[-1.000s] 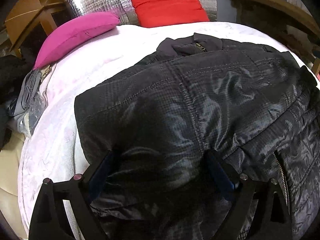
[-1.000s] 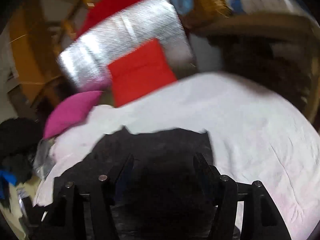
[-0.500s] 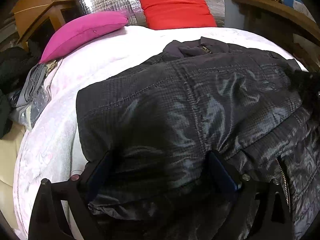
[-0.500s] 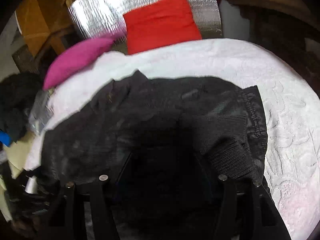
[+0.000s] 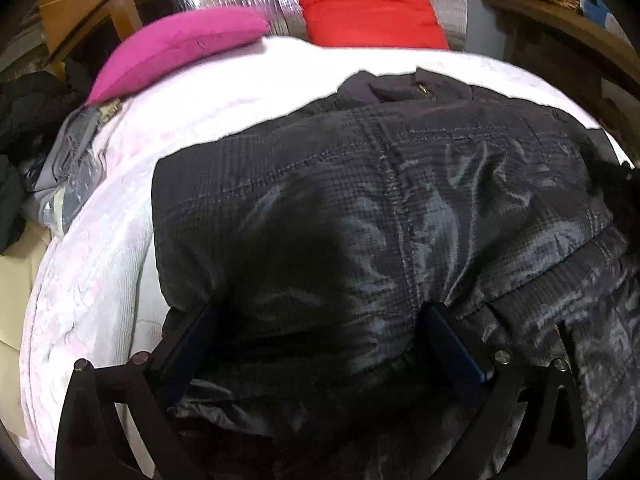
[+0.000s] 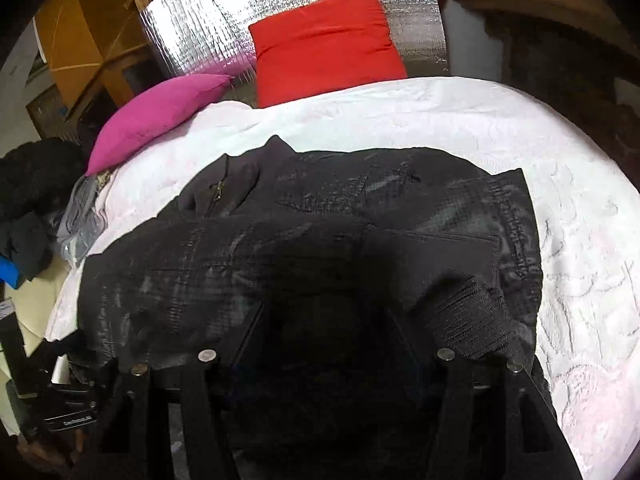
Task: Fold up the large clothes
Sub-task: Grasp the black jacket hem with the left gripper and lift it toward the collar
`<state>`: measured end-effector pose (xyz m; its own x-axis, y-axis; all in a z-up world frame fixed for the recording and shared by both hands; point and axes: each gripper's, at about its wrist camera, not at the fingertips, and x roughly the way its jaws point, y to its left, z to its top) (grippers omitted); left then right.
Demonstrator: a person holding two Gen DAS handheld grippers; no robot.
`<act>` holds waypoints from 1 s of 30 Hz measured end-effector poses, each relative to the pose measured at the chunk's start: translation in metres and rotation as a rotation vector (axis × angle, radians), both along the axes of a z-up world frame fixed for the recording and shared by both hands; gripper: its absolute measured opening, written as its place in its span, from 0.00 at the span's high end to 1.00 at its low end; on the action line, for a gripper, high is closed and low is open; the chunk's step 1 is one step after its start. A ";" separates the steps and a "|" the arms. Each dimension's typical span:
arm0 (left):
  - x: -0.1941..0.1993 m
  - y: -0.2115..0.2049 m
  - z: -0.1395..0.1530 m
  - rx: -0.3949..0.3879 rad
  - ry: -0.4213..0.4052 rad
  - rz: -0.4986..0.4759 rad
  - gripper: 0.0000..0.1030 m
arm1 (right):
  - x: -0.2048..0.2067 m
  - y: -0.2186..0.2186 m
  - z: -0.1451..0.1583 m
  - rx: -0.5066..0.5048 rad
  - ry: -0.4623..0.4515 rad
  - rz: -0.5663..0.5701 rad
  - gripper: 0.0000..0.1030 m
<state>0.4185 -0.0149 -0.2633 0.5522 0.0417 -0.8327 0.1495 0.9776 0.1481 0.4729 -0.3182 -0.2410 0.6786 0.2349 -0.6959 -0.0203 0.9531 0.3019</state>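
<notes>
White bedding [image 5: 120, 240] covers the bed, with the dark jacket [image 5: 380, 220] spread across it, collar toward the red pillow [image 5: 368, 8]. Left gripper [image 5: 320, 320] is opening wide, jacket fabric bulging between its jaws. Right gripper [image 6: 324, 320] stands part open over the jacket's sleeve [image 6: 472, 308]; whether it pinches cloth, I cannot tell.
</notes>
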 end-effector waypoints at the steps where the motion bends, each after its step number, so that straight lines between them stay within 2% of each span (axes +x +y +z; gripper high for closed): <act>1: 0.001 0.002 0.005 -0.002 0.029 -0.015 0.00 | -0.006 -0.006 0.006 0.010 -0.020 -0.012 0.39; 2: 0.001 0.004 0.011 -0.010 0.026 -0.018 0.00 | -0.010 -0.012 0.009 0.019 -0.040 -0.029 0.39; 4: -0.005 0.014 0.030 -0.013 -0.046 -0.006 0.00 | -0.020 -0.034 0.017 0.068 -0.086 -0.083 0.39; 7: -0.004 0.033 0.053 -0.015 -0.107 0.048 0.00 | -0.020 -0.061 0.016 0.137 -0.092 -0.150 0.39; 9: 0.005 0.053 0.059 -0.046 -0.100 0.121 0.00 | -0.021 -0.079 0.011 0.200 -0.087 -0.185 0.39; 12: 0.018 0.079 0.054 -0.090 -0.082 0.232 0.00 | -0.016 -0.085 0.006 0.261 -0.085 -0.178 0.39; 14: 0.030 0.089 0.034 -0.093 -0.003 0.290 0.00 | -0.010 -0.080 -0.001 0.236 -0.044 -0.169 0.39; 16: 0.038 0.089 0.011 -0.082 0.058 0.294 0.00 | -0.004 -0.079 -0.014 0.221 0.029 -0.169 0.41; 18: 0.041 0.090 0.002 -0.112 0.071 0.300 0.00 | 0.004 -0.076 -0.027 0.185 0.077 -0.173 0.49; 20: 0.040 0.093 0.005 -0.139 0.078 0.322 0.00 | 0.000 -0.076 -0.019 0.178 0.058 -0.176 0.49; 22: 0.037 0.093 0.014 -0.122 0.059 0.317 0.00 | -0.009 -0.075 -0.005 0.180 -0.007 -0.168 0.49; 25: 0.028 0.091 0.034 -0.113 -0.033 0.306 0.00 | -0.025 -0.062 0.020 0.136 -0.132 -0.132 0.49; 27: 0.024 0.090 0.040 -0.127 -0.064 0.306 0.00 | -0.031 -0.052 0.029 0.132 -0.175 -0.084 0.49; 30: 0.025 0.088 0.022 -0.110 0.025 0.301 0.00 | -0.025 -0.029 0.023 0.123 -0.132 0.004 0.49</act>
<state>0.4437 0.0732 -0.2415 0.5085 0.1088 -0.8541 -0.1462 0.9885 0.0389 0.4482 -0.3471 -0.2178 0.7610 0.3160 -0.5665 -0.0715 0.9089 0.4109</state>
